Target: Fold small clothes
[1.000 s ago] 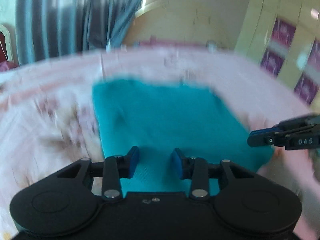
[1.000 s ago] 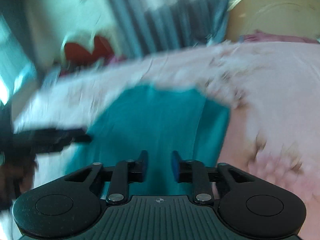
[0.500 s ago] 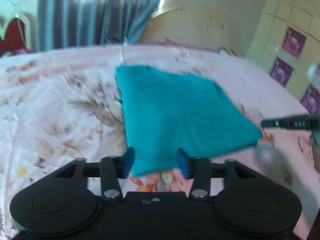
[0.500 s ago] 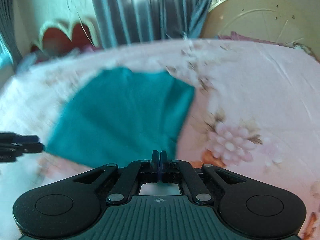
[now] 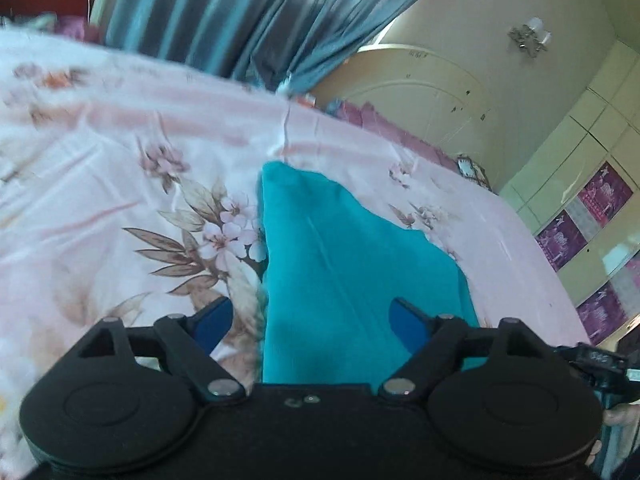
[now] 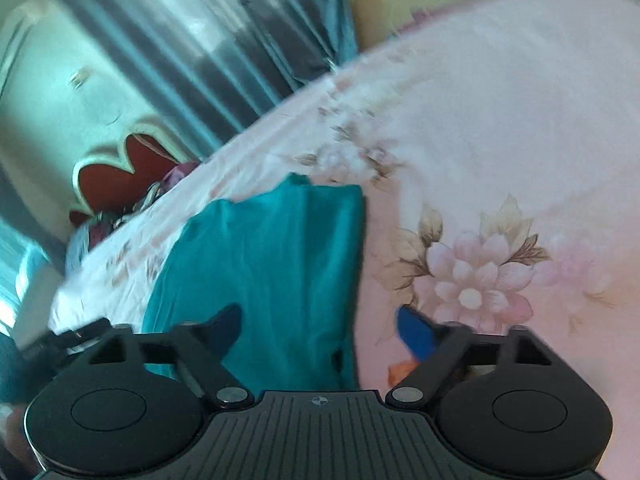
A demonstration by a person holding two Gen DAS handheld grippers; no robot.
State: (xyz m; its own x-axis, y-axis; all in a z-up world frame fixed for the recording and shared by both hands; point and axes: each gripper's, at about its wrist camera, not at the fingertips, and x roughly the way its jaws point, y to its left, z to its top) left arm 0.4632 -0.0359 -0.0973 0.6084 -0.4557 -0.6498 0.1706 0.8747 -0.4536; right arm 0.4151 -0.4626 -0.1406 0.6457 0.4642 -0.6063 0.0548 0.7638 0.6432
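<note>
Left tongs [image 5: 310, 320]: your jaws stand wide and have just been opening; nothing is pinched. One blue pad [image 5: 212, 322] hangs over the sheet, the other over the cloth.
Right tongs [image 6: 318, 330]: also wide, also just opened, gripping nothing. The far-side pad [image 6: 416, 334] hangs over the sheet, the other over the cloth.
Cloth [image 5: 348, 280]: a folded teal piece, lying flat straight ahead of both tongs and running under them; you look along its left edge with one tool and its right edge with the other.
Sheet [image 5: 120, 216]: pink, printed with flowers, covering the bed beyond and to both sides of the cloth.
Room: blue-grey curtain [image 5: 224, 12] beyond the bed.
Pose: both tongs point down at a slant and sit rolled, so the bed tilts in each view.
Left view only: cream arched panel [image 5: 424, 92], tiled wall [image 5: 592, 216], the right tool's tip low at the edge.
Right view only: red scalloped headboard [image 6: 116, 172], a big pink bloom just past the pad.
</note>
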